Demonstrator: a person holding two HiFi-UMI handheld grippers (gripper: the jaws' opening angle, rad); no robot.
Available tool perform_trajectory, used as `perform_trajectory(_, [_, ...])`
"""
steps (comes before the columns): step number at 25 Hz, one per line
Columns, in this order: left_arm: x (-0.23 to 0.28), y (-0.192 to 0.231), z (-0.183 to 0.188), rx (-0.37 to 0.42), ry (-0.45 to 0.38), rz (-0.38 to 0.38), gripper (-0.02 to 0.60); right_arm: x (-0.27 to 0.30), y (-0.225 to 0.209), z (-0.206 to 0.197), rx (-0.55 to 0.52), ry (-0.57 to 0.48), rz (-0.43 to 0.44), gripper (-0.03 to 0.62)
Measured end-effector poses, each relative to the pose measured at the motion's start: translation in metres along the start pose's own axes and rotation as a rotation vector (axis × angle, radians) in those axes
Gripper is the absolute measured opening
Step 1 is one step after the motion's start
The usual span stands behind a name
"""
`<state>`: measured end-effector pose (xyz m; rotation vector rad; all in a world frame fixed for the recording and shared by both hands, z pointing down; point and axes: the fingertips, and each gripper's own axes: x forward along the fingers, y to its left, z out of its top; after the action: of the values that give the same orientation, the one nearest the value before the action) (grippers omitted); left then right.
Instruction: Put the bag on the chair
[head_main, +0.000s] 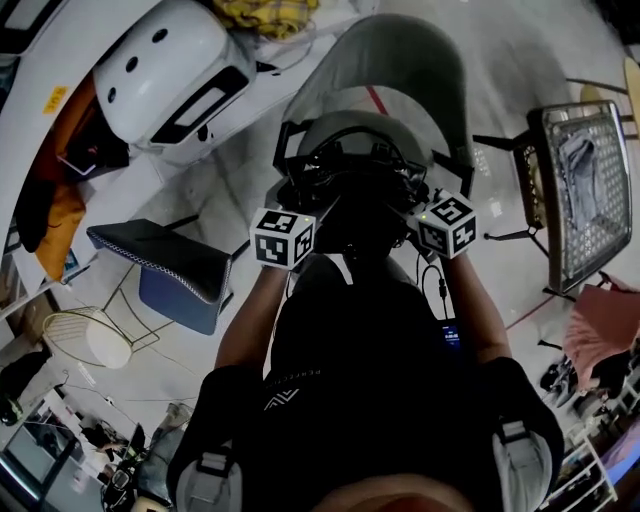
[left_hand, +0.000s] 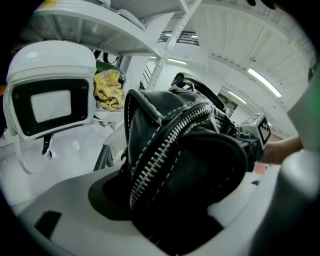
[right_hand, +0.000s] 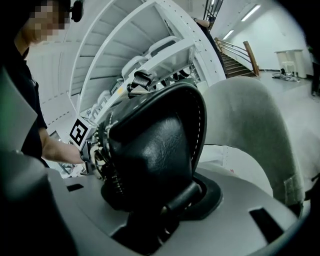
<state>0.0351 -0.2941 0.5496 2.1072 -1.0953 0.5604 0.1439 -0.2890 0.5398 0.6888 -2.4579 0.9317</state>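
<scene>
A black leather bag (head_main: 350, 190) with a silver zipper hangs between my two grippers, over the seat of a grey shell chair (head_main: 405, 60). My left gripper (head_main: 298, 225) is shut on the bag's left end, where the zipper side (left_hand: 170, 150) fills the left gripper view. On the opposite end my right gripper (head_main: 430, 215) is shut, and the bag's smooth side (right_hand: 155, 145) sits clamped in its jaws. The chair's curved grey back (right_hand: 250, 135) rises just right of the bag. Whether the bag touches the seat is hidden.
A large white helmet-shaped machine (head_main: 170, 70) stands at the left, with a yellow cloth (head_main: 265, 12) behind it. A dark padded chair (head_main: 170, 265) and a wire stool (head_main: 95, 335) are at the lower left. A mesh chair (head_main: 585, 190) stands at the right.
</scene>
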Motion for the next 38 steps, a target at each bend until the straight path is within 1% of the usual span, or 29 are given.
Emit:
perform_trajectory(6, [0.025,0.016,-0.003,-0.037,-0.002,0.041,0.356,0.019,-0.027,0.000,-0.018,0.044,0.038,0.207])
perform_trajectory(10, [0.042,0.026,-0.008,-0.051,0.023,0.060,0.356,0.034,-0.047,-0.004,-0.032,0.067,0.065,0.209])
perform_trajectory(16, [0.064,0.043,-0.018,-0.088,0.055,0.087,0.356,0.054,-0.071,-0.010,-0.051,0.098,0.065,0.211])
perform_trajectory(20, [0.073,0.049,-0.014,-0.094,0.051,0.098,0.359,0.061,-0.082,-0.009,-0.029,0.110,0.087,0.214])
perform_trajectory(26, [0.073,0.052,-0.002,-0.080,0.047,0.111,0.359,0.061,-0.085,0.001,-0.041,0.091,0.088,0.215])
perform_trajectory(29, [0.078,0.056,-0.003,-0.072,0.056,0.118,0.359,0.067,-0.090,-0.001,-0.042,0.092,0.093,0.216])
perform_trajectory(34, [0.094,0.054,-0.002,-0.042,0.079,0.094,0.364,0.070,-0.109,-0.007,-0.007,0.082,0.087,0.222])
perform_trajectory(38, [0.098,0.057,0.000,-0.040,0.078,0.097,0.365,0.073,-0.114,-0.007,-0.011,0.077,0.096,0.230])
